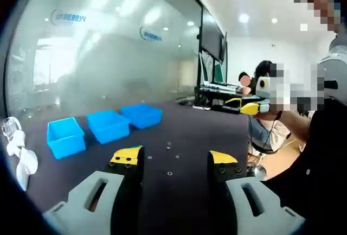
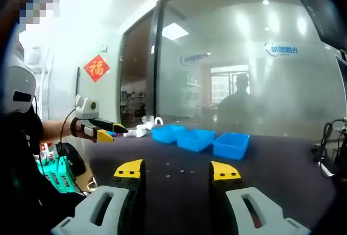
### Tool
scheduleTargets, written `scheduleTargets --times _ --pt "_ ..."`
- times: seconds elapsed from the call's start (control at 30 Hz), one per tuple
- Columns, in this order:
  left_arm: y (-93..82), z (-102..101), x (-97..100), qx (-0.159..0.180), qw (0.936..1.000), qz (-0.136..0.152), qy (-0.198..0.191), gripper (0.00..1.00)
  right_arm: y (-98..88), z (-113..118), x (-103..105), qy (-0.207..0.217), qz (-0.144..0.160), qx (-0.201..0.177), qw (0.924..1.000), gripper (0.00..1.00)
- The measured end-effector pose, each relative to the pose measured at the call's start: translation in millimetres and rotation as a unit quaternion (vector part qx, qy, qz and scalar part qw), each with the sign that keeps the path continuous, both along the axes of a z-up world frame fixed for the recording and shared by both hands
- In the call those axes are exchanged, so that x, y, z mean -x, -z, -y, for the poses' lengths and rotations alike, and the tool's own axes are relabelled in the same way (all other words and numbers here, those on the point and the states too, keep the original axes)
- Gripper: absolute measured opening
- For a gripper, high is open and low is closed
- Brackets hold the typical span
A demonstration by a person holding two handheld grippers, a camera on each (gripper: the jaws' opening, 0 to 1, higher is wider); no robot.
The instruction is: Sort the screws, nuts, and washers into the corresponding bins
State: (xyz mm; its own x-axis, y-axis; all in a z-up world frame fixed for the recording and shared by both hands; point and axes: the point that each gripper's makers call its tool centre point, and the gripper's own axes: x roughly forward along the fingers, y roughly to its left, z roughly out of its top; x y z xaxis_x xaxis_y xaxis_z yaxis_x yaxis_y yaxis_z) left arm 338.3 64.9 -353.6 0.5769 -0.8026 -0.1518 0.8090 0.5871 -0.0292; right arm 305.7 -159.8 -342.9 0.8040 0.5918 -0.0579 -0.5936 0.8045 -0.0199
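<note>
A frosted glass wall [image 1: 108,45] with blue logos runs behind a dark surface [image 1: 184,132]; in the right gripper view a person's blurred outline shows behind the glass [image 2: 238,102]. On the wall left of the glass, in that same view, hangs a red diamond-shaped sign [image 2: 97,68].

Three blue bins [image 1: 108,125] stand in a row on the surface close to the glass, side by side with small gaps; the right gripper view shows the same bins [image 2: 200,139] from farther back. Their contents cannot be made out.

The left gripper [image 1: 176,162] is raised above the surface, its yellow-tipped fingers [image 1: 127,156] spread apart and holding nothing. The right gripper [image 2: 176,172] is likewise raised, its fingers [image 2: 130,169] parted and empty. Each appears in the other's view, held out in a hand at the surface's edge.

Small screws, nuts and washers [image 1: 169,159] lie scattered on the surface between the grippers and the bins, too small to tell apart; the right gripper view shows them as specks [image 2: 179,170].
</note>
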Motion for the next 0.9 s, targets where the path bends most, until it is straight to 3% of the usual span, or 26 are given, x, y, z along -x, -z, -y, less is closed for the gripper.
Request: scheduleTargets --times 0.3,0.6,0.77,0.9 --pt "3.8 29.4 -32.3 -0.04 0.9968 -0.06 0.033 0.45 8.8 -0.4 2.9 0.0 -0.003 0.006 1.0 0.42" --pt "3.0 58.7 -60.2 -0.069 0.9914 -0.094 0.059 0.45 14.2 5.6 4.2 0.006 -0.008 0.002 1.0 0.42" --pt "14.3 80.8 -57.5 -0.107 0.9862 -0.101 0.076 0.45 14.0 8.9 4.0 0.008 -0.007 0.0 0.9999 0.42" --pt "34.5 92.1 -58.7 -0.14 0.9796 -0.116 0.086 0.45 14.3 11.4 4.0 0.012 -0.006 0.0 0.9999 0.42"
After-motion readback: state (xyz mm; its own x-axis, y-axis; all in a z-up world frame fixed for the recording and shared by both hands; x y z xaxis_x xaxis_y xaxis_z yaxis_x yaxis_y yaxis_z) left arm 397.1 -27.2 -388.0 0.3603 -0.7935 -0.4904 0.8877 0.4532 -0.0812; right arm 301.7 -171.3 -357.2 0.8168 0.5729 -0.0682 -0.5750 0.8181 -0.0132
